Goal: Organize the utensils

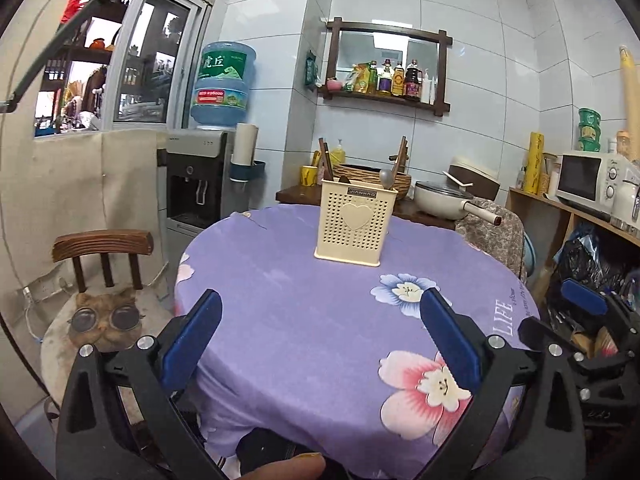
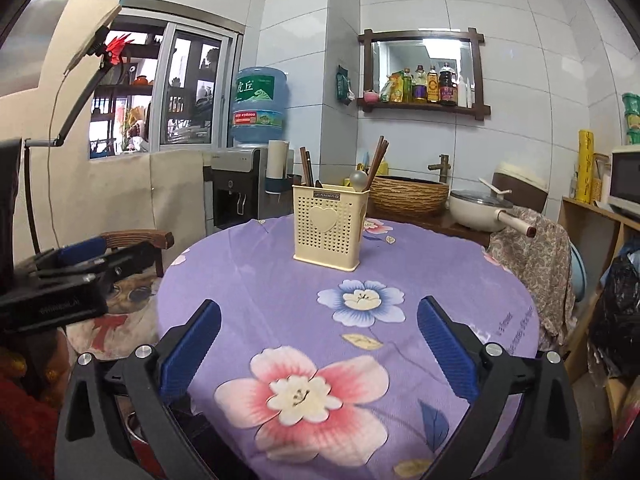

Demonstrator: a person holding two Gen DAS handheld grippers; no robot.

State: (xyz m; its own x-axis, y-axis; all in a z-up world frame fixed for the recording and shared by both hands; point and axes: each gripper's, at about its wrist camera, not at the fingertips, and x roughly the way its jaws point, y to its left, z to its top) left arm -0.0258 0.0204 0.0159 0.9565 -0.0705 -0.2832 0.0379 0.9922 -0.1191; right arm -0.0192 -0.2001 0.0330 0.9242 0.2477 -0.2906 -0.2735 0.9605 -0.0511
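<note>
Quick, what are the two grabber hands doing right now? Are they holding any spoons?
Left gripper: open, holding nothing.
Right gripper: open, holding nothing.

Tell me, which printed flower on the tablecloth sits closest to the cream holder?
The blue-and-white flower, just in front of the cream utensil holder. The big pink flower lies farther off, down at the near edge between the right claw's open fingers.

Even daylight, sharp focus, fisheye-bent edges.
</note>
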